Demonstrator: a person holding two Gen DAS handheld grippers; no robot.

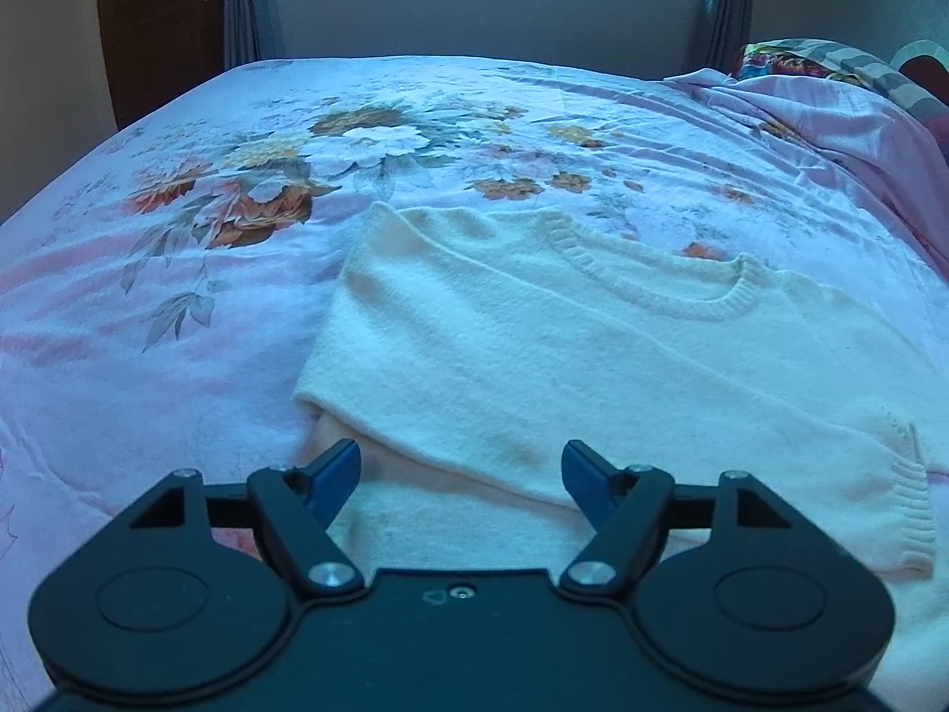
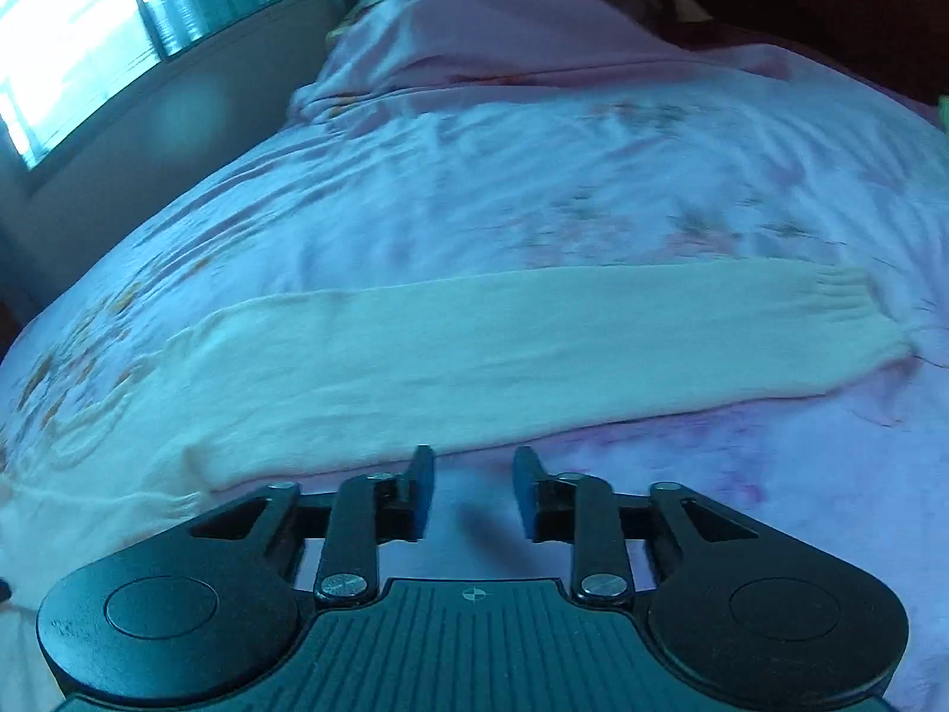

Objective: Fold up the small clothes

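Lying on: bed sheet (image 1: pixel 178 273), floral print in pink, orange and white, wrinkled toward the far right.
Item: sweater (image 1: pixel 534 356), cream knit, spread flat on the sheet, ribbed neckline (image 1: pixel 646 291) facing away from the left wrist camera.
Left sleeve (image 1: pixel 652 451): folded across the body of the sweater, running diagonally, ribbed cuff (image 1: pixel 907 510) near the right edge of the left wrist view.
Right sleeve (image 2: pixel 534 350): stretched out straight on the sheet in the right wrist view, ribbed cuff at its far right end; this view is slightly blurred.
Left gripper (image 1: pixel 461 474): jaws spread wide, blue pads (image 1: pixel 335 474), holding nothing; it sits low over the lower part of the sweater, just short of the folded sleeve's edge. Whether the pads touch the knit cannot be told.
Right gripper (image 2: pixel 473 492): jaws parted with a clear gap, holding nothing; it sits over bare sheet just beside the near edge of the outstretched sleeve, its shadow falling on the sheet between the fingers.
Bedding: pink quilt (image 1: pixel 830 113), bunched at the far right corner of the bed.
Background: curtain (image 1: pixel 249 0) and window (image 2: pixel 65 29) beyond the bed.
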